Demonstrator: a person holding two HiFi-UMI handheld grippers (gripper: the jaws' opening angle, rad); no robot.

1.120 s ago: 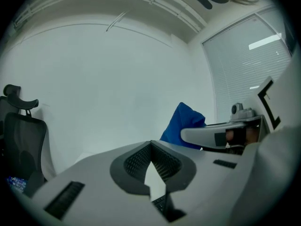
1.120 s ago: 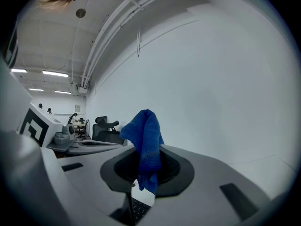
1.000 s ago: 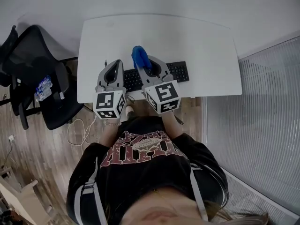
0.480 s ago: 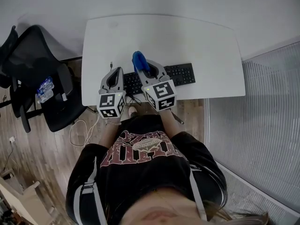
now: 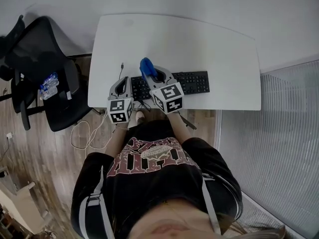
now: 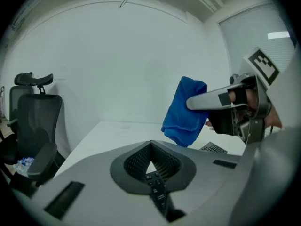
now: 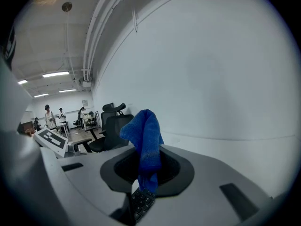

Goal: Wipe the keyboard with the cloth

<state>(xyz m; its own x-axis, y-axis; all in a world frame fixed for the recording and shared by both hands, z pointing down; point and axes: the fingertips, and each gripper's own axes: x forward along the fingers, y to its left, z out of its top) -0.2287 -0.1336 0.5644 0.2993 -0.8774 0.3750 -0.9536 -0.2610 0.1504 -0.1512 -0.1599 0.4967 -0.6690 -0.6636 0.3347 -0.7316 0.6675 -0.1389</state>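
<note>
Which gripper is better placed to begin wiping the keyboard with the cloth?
The right gripper: its jaws are shut on the blue cloth and it hangs over the keyboard. The left gripper holds nothing, at the keyboard's left end.

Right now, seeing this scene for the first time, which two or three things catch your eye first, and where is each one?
The bright blue cloth stands out most, pinched in the right gripper over the left end of the black keyboard. The keyboard lies along the near edge of a white table. A black office chair stands on the wooden floor off the table's left end.
</note>
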